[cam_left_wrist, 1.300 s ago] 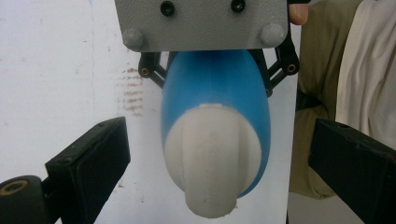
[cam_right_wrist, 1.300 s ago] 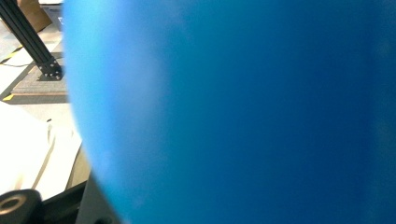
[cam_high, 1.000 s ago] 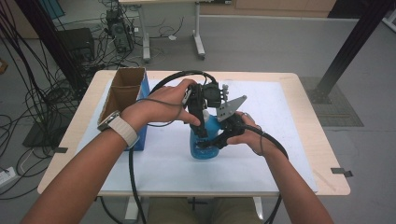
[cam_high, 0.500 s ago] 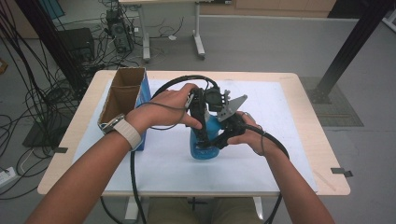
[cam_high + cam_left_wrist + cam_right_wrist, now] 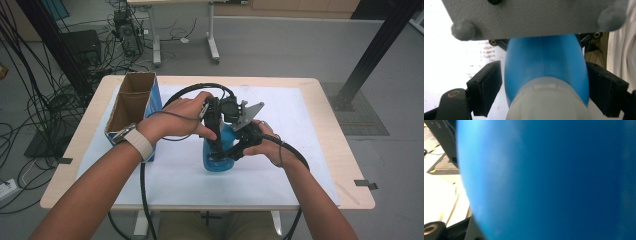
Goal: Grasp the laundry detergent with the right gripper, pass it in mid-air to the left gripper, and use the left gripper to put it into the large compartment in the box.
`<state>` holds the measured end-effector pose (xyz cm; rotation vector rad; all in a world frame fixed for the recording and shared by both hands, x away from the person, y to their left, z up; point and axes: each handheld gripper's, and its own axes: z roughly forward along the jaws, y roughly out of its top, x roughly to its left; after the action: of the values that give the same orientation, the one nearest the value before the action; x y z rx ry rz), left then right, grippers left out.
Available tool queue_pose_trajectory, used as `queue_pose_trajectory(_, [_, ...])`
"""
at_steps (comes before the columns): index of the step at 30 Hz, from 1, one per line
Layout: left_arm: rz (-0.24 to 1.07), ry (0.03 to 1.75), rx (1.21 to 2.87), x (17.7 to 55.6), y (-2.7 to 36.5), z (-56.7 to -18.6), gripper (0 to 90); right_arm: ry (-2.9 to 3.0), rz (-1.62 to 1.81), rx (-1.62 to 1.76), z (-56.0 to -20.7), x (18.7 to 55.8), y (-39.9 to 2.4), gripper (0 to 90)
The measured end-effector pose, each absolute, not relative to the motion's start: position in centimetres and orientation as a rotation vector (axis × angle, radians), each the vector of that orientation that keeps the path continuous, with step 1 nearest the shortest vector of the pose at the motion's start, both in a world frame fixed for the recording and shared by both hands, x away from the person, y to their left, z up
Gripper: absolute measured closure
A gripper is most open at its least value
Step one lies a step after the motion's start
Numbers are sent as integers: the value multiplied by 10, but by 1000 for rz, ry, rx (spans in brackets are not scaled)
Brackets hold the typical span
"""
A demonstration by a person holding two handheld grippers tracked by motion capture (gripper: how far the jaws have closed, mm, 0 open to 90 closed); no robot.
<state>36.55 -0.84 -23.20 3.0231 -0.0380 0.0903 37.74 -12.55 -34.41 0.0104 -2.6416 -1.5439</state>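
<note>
A blue bottle (image 5: 220,164) with a white neck (image 5: 549,100) stands on the white sheet at mid-table. My right gripper (image 5: 235,150) comes in from the right and is shut on the bottle's body, whose blue wall (image 5: 549,180) sits right against its camera. My left gripper (image 5: 216,151) points down over the bottle's top. Its jaws have just been closing with the bottle's shoulder (image 5: 544,65) between them. A thin gap shows beside the left pad (image 5: 486,85), so the left gripper (image 5: 544,92) is open. The right gripper's grey plate (image 5: 524,17) hangs above.
An open cardboard box with blue sides (image 5: 132,102) stands at the table's left. The white sheet (image 5: 300,150) covers most of the wooden table (image 5: 350,195). Black cables (image 5: 195,89) loop from the grippers behind the hands. A black post (image 5: 372,55) rises beyond the far right corner.
The left hand has edged slightly nearer and lower over the bottle's top. The right hand and the bottle have stayed where they were.
</note>
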Motion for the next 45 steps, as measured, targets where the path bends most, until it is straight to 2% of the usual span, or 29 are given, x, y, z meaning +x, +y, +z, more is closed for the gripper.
queue_pose_trajectory(29, [61,-26,3033,367,-6,-240,307,-2629,-1533,34,-346,376,-123,431])
queue_pose_trajectory(36, [44,-36,3036,366,-7,-241,359,-2633,-1522,37,-346,376,-122,431])
queue_pose_trajectory(45, [45,-31,3033,365,-6,-241,366,-2634,-1525,37,-347,376,-122,431])
